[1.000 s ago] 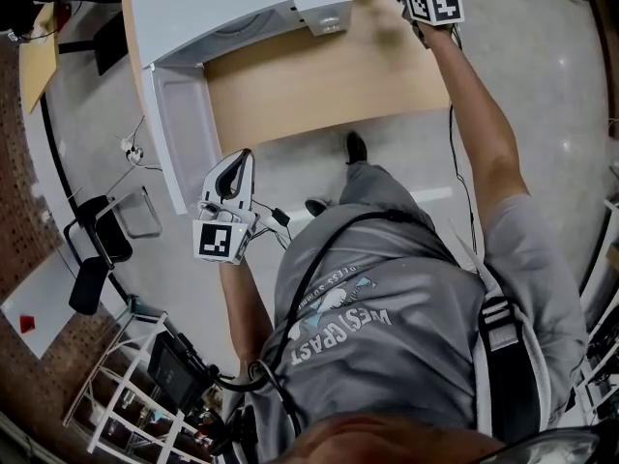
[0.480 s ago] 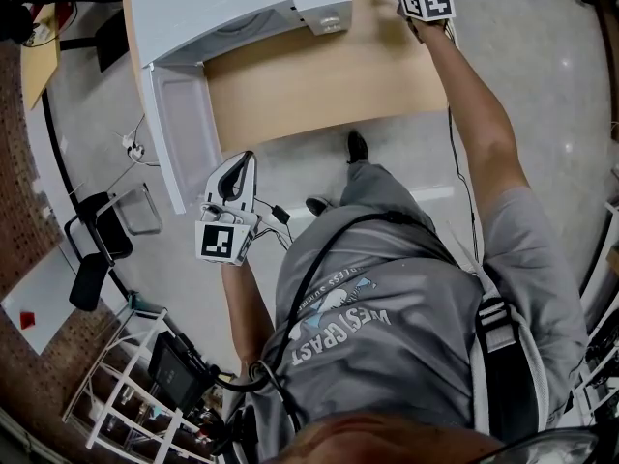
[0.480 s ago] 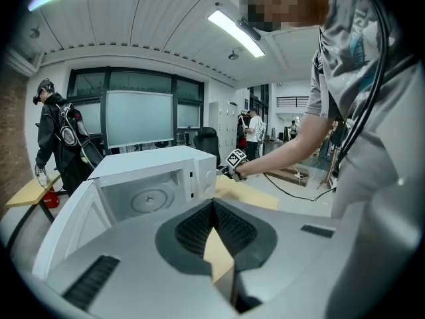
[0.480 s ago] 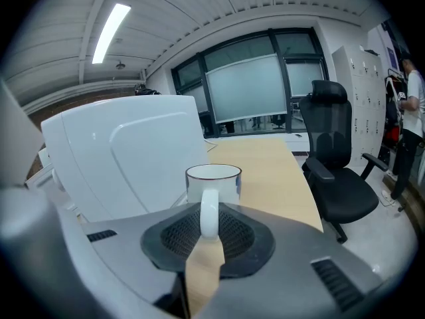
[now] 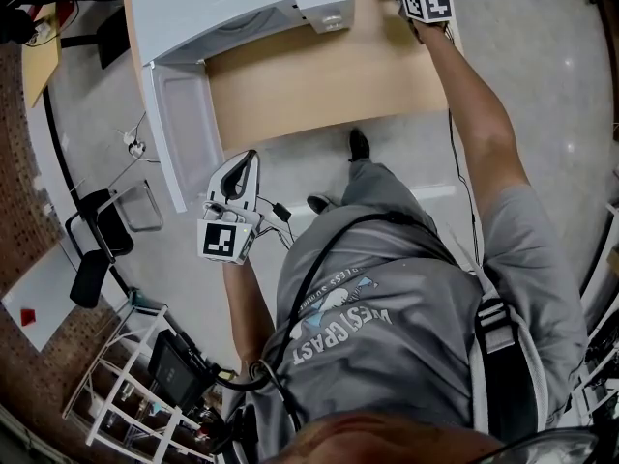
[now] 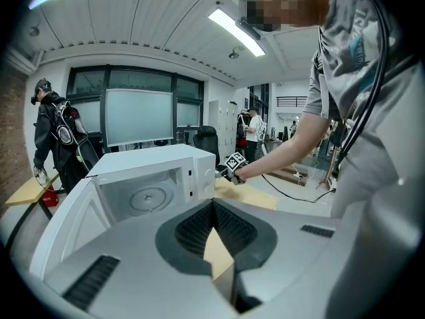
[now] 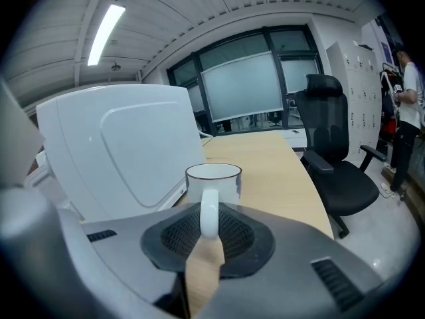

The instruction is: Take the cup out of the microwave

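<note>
Step in hand: the cup (image 7: 212,180) is already out of the microwave (image 5: 242,3), whose cavity looks empty from my left tool's view. I judge this to be the set-down.
Cup: it stands upright just beside the microwave's right side, over the wooden surface (image 5: 319,85). My tool hides its base, so I cannot tell whether it rests there yet.
Right tool (image 7: 209,208): pinching the cup's handle (image 7: 208,219), one pad on each side of the loop and the cup's body beyond the tips.
Left tool (image 5: 240,174): pressed together at the tips, with nothing between them.
Right arm: stretched far forward across the surface to its far right corner, with the tool tipped a little downward.
Left arm: bent and held near my body, off the front edge of the surface. The tool is beside the free end of the open door (image 5: 184,133) and aims at the cavity.
Next move: get the base flat on the surface, then spread the pads and draw straight back off the handle so the cup doesn't tip or drag.
</note>
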`<action>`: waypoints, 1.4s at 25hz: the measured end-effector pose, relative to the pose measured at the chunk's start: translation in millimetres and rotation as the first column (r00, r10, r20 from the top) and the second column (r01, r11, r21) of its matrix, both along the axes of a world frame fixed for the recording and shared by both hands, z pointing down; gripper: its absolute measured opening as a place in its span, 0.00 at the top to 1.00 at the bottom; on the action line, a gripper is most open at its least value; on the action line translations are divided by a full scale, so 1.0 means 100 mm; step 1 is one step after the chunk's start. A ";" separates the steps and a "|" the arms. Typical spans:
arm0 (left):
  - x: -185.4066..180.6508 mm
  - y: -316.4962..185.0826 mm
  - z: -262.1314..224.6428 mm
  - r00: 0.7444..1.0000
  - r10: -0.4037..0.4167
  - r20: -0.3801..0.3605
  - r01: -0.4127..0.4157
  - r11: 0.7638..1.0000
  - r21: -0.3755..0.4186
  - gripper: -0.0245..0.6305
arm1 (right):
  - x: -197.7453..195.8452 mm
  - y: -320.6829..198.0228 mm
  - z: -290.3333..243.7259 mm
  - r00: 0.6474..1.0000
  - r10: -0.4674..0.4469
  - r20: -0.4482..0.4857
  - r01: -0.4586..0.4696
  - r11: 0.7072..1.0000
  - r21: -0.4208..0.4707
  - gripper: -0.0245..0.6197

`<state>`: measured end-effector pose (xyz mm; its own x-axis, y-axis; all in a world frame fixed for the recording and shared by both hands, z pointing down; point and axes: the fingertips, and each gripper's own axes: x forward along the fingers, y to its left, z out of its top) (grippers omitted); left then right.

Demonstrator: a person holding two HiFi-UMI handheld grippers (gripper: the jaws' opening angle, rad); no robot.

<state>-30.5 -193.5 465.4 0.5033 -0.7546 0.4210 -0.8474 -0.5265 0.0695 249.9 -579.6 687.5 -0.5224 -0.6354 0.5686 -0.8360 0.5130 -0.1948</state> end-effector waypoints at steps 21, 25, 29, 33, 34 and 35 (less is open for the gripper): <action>-0.06 0.11 0.10 0.997 0.027 0.078 -0.021 0.997 -0.075 0.90 | -0.22 0.17 0.13 0.995 -0.075 -0.066 0.074 0.997 -0.017 0.85; 0.07 -0.10 0.14 0.998 0.052 0.019 -0.051 0.998 -0.040 0.90 | 0.05 0.09 0.21 0.997 -0.038 -0.061 0.038 0.999 -0.008 0.85; -0.05 -0.06 0.42 0.999 0.038 0.026 -0.037 0.998 -0.040 0.90 | -0.17 0.18 0.62 0.997 -0.057 -0.055 0.056 0.998 -0.016 0.85; -0.08 -0.02 0.27 0.999 0.036 0.019 -0.036 0.999 -0.037 0.90 | -0.16 0.21 0.47 0.997 -0.051 -0.064 0.050 0.999 -0.012 0.85; -0.09 -0.01 0.27 0.999 0.033 0.017 -0.033 0.999 -0.038 0.90 | -0.18 0.22 0.46 0.996 -0.054 -0.068 0.053 0.999 -0.010 0.85; -0.11 0.01 0.28 0.999 0.030 0.016 -0.030 0.999 -0.039 0.90 | -0.20 0.22 0.47 0.996 -0.056 -0.072 0.056 0.998 -0.008 0.85</action>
<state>-41.9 -192.1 493.3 0.5181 -0.7225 0.4578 -0.8325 -0.5488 0.0761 230.2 -557.3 734.8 -0.5149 -0.6024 0.6099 -0.8178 0.5586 -0.1387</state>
